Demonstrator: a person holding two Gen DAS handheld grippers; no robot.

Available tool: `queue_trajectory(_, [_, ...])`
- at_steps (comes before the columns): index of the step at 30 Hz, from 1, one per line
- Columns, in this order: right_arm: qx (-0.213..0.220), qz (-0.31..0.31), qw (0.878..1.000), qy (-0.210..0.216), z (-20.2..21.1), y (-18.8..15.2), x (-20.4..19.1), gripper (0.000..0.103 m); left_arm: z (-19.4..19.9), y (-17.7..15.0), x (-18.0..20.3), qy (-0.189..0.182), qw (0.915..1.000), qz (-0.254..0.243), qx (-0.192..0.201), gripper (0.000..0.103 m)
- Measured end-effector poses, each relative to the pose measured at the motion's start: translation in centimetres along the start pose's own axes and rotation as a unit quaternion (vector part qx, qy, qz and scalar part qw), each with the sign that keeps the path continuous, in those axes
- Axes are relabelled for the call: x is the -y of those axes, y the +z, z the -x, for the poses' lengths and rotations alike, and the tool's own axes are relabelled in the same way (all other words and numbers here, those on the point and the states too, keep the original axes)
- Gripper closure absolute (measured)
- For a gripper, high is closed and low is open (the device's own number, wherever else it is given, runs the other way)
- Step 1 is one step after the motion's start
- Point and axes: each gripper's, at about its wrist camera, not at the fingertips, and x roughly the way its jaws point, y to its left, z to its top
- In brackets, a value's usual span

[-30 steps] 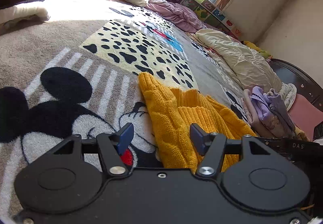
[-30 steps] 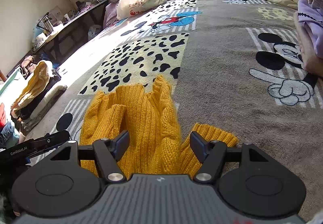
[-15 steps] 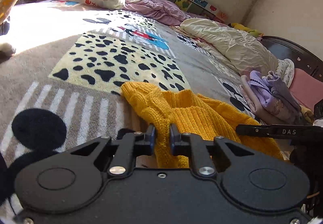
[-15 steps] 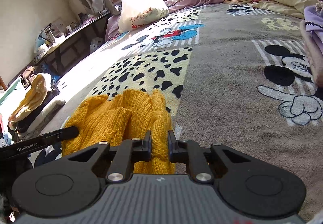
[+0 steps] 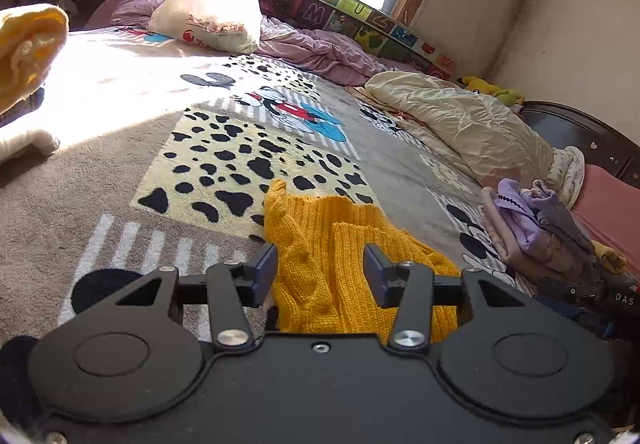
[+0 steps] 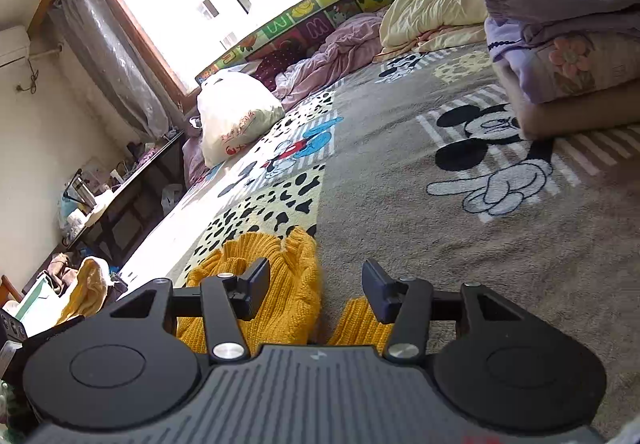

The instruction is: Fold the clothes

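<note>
Left wrist view first: our left gripper (image 5: 320,274) has its fingers spread wide, nothing pinched, and the yellow knit sweater (image 5: 340,256) lies bunched on the cartoon-print blanket (image 5: 120,212) right between and just ahead of them. Off to the right of the tool we see a stack of folded lilac clothes (image 5: 532,220); farther ahead, a cream quilt (image 5: 460,124) and a white plastic bag (image 5: 208,8). The right-hand tool (image 5: 600,294) shows at the right edge.

Right wrist view now: our right gripper (image 6: 316,292) is also wide apart and empty. The sweater (image 6: 280,280) sits under the left finger and reaches into the gap, with a strip of it near the right finger. Ahead and right we have the folded lilac stack (image 6: 568,44); ahead and left, the white bag (image 6: 236,116).
</note>
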Motion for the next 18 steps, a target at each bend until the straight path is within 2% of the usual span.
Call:
queue_trajectory(3, [0.016,-0.051,0.998,-0.025,2.4,-1.3,3.9,0.049,-0.3,-1.2,1.2,-0.021,0.9994,0.006,-0.028,0.057])
queue_trajectory(5, [0.015,-0.093,0.995,-0.034,2.8,-2.7,6.5,0.049,-1.1,-1.8,1.8,-0.017,0.9988,-0.003,-0.046,0.057])
queue_trajectory(9, [0.019,-0.139,0.990,0.000,1.7,-5.6,9.7,0.050,-2.8,-2.5,2.1,-0.007,0.9974,-0.005,-0.072,0.057])
queue_trajectory(11, [0.010,-0.129,0.991,0.021,0.5,-5.4,9.5,0.048,-3.4,-2.7,1.9,-0.001,0.9969,-0.007,-0.078,0.057])
queue_trajectory(14, [-0.018,-0.093,0.994,0.055,-2.1,-4.5,8.3,0.030,-4.2,-2.7,1.4,-0.006,0.9966,-0.004,-0.083,0.057])
queue_trajectory(17, [-0.033,-0.061,0.996,0.052,-4.2,-3.8,7.4,0.032,-4.6,-2.7,1.4,-0.018,0.9961,-0.013,-0.086,0.057])
queue_trajectory(18, [-0.036,-0.063,0.996,0.056,-4.7,-3.6,7.4,0.039,-4.7,-2.7,1.5,-0.022,0.9957,-0.021,-0.088,0.057])
